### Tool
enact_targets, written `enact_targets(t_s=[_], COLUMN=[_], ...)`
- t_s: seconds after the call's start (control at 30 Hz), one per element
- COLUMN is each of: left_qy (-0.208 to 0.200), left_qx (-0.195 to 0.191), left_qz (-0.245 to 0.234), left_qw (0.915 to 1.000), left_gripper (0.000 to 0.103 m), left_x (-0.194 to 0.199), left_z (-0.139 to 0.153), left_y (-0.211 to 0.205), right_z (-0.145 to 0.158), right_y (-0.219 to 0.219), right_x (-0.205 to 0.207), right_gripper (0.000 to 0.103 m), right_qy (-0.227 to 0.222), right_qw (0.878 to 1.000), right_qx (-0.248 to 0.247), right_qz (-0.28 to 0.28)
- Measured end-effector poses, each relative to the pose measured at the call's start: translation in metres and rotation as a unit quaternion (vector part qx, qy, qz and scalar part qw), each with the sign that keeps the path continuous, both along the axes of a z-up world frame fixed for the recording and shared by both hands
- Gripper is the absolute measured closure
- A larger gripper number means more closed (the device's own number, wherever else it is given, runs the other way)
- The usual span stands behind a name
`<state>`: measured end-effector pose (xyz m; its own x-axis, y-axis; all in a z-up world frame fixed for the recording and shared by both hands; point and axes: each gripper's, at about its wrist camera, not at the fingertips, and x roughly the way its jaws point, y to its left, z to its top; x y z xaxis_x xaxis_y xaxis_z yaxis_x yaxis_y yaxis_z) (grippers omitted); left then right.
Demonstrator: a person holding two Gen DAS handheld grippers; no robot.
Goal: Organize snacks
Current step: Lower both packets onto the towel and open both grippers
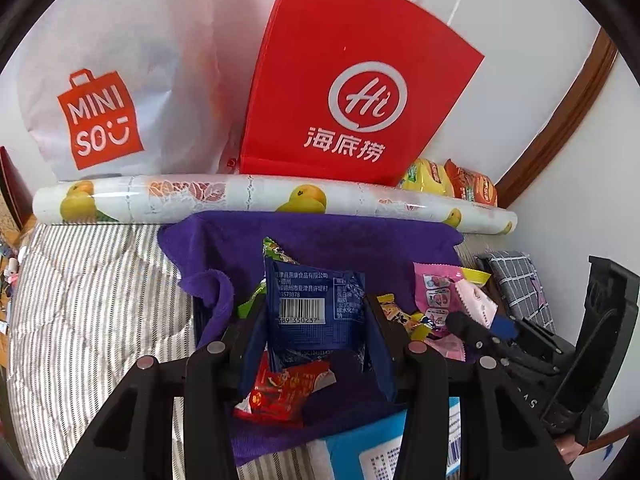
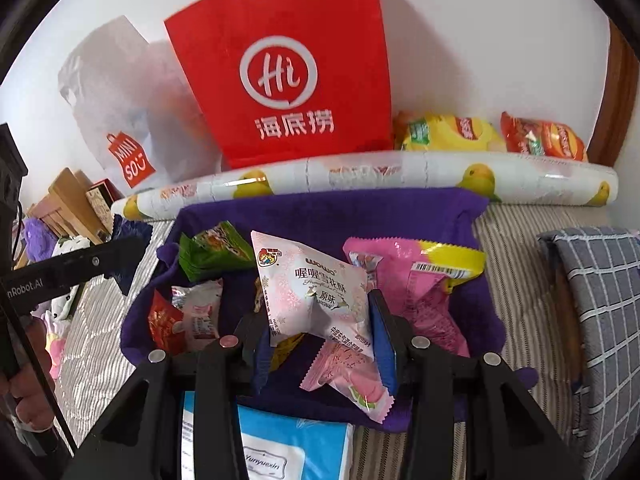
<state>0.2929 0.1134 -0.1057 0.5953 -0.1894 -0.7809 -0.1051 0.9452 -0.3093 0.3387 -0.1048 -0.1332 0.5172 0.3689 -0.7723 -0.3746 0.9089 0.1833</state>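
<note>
Left gripper point(image 1: 316, 320) is clamping a blue barcode packet point(image 1: 314, 300); right gripper point(image 2: 316, 320) is clamping a pale pink snowflake-pastry packet point(image 2: 312, 288). Both packets are hanging over the purple towel point(image 1: 320, 236), where the loose snacks are lying.

Risk: each grip is biting thin, slick wrapper, so a packet may be slipping out and dropping into the pile.

At 12 o'clock a fruit-print roll point(image 1: 240, 200) is fronting the red Haidilao bag point(image 1: 352, 80), blocking a low approach. Right gripper is sitting close at 3 o'clock in the left view, so the two are risking a clash.
</note>
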Motion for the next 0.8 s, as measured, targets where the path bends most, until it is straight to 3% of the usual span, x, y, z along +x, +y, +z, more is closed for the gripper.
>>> enact_targets(t_s=[0.57,0.8], left_qy=[0.032,0.038], left_qx=[-0.022,-0.027], left_qz=[-0.005,-0.013], left_qw=[0.9992,0.9988], left_gripper=[0.058,0.057], left_x=[0.020,0.023], left_z=[-0.037,-0.048], left_y=[-0.002,-0.006], right_z=[-0.026,-0.028], right_y=[0.011,0.015], right_x=[0.007,0.004], right_gripper=[0.060,0.054], right_qy=[0.031,0.027], right_qw=[0.999,0.999], right_qx=[-0.017,-0.021], right_qz=[0.020,0.029])
